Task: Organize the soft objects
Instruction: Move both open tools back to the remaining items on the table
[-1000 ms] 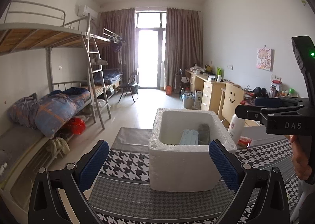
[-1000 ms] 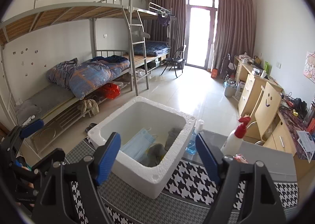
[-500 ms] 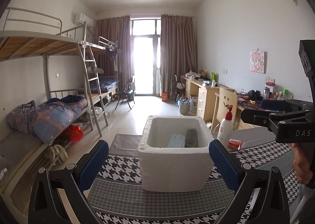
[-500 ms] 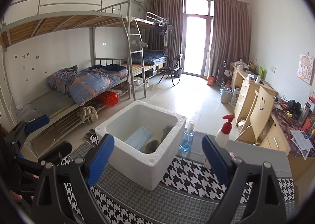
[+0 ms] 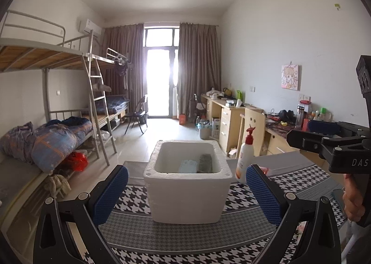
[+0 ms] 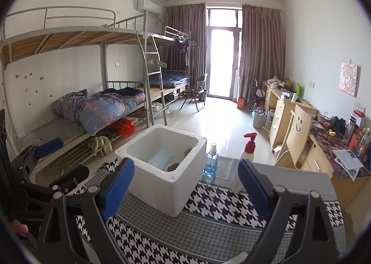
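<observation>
A white foam box point(image 5: 187, 196) stands on the houndstooth cloth. Inside it lie a light blue face mask point(image 5: 188, 166) and a grey soft item point(image 5: 205, 162). My left gripper point(image 5: 187, 192) is open, a short way back from the box's near wall, with nothing between its blue pads. In the right wrist view the box point(image 6: 162, 185) sits front left, with the mask point(image 6: 161, 159) showing inside. My right gripper point(image 6: 186, 185) is open and empty too, back from the box's corner. The right gripper point(image 5: 310, 134) also shows at the right edge of the left wrist view.
A white pump bottle with a red top point(image 5: 245, 159) and a blue spray bottle point(image 6: 210, 162) stand just right of the box. The houndstooth cloth point(image 5: 185, 238) covers the table. Bunk beds point(image 6: 92, 111) line the left wall, desks and a chair point(image 6: 299, 129) the right.
Both grippers have drawn back from the box, which now looks smaller and farther off. The right gripper's jaws widened a little. The pump bottle has come into the left wrist view.
</observation>
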